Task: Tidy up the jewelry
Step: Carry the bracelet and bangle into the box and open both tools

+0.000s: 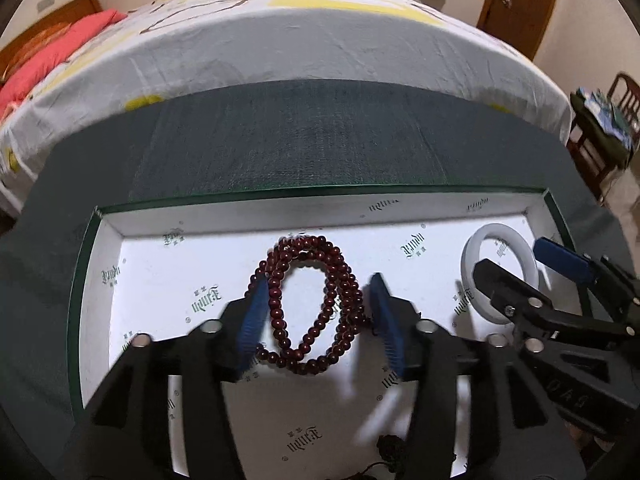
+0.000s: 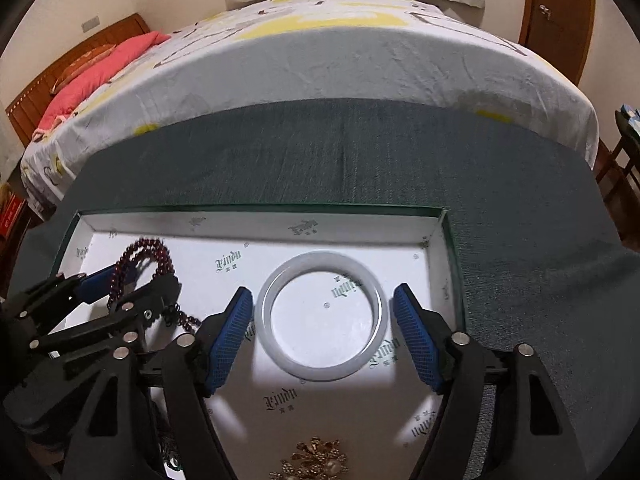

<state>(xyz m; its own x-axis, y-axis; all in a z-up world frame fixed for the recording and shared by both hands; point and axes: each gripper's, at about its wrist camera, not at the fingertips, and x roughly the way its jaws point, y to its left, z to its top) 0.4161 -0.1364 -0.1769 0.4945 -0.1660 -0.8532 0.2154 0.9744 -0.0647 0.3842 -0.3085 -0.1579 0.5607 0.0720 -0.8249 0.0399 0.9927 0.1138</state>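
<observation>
There's the bed point(image 2: 320, 52) filling the far side of the room, and a dark green cloth point(image 1: 304, 140) spread over its near edge to give the work a flat base. On that cloth sits one shallow box tray point(image 2: 256, 222), white printed lining, green rim, clearly the place where the pieces are being gathered.

Into the tray now: one white bangle point(image 2: 276, 348) lies flat toward the tray's right end, a little in from the right wall. The right gripper point(image 2: 323, 342) is poised over it, jaws spread wide, blue pads point(image 2: 228, 340) standing just off the ring on either side, not pressing. It looks set down and let go.

Toward the tray's left end, one dark red bead strand point(image 1: 312, 304) lies coiled in several loops on the lining. The left gripper point(image 1: 316, 322) straddles it, jaws released, pads point(image 1: 252, 328) flanking the coil; I'd call the beads dropped rather than gripped.

Keeping the two apart makes sense, since the beads could tangle round the ring.

At the tray's near edge, one gold brooch point(image 2: 316, 462) with pale stones peeks in, only partly visible. Beside the left gripper's base something small and dark lies on the lining, too hidden to name.
</observation>
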